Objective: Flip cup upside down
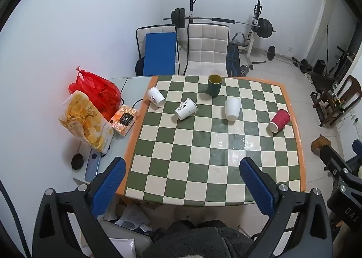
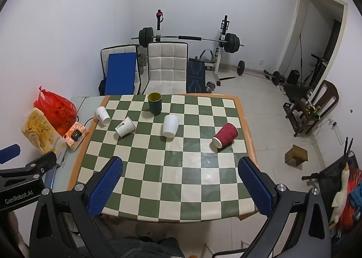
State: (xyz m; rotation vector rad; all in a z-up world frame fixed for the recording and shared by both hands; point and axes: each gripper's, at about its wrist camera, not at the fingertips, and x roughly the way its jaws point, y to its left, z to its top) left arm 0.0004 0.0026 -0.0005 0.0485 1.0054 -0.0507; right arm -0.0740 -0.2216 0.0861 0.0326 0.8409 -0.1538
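Observation:
A dark green cup [image 1: 215, 85] [image 2: 154, 103] stands upright, mouth up, at the far side of the checkered table [image 1: 203, 167] [image 2: 163, 178]. Two printed white paper cups [image 1: 156, 97] [image 1: 186, 109] lie on their sides at the far left. A plain white cup [image 1: 232, 109] [image 2: 170, 125] stands mouth down in the middle. A red ribbed cup [image 1: 279, 120] [image 2: 225, 135] lies on its side at the right. My left gripper [image 1: 183, 183] and right gripper [image 2: 181, 181] are open and empty, held above the near table edge, well short of all cups.
A side table at the left holds a red bag [image 1: 95, 90], a snack bag [image 1: 84, 119], a tissue pack [image 1: 124, 119] and a phone [image 1: 92, 165]. Two chairs [image 1: 207, 49] and a barbell rack [image 1: 258, 24] stand behind the table. A small wooden stool [image 2: 295, 155] sits on the floor at the right.

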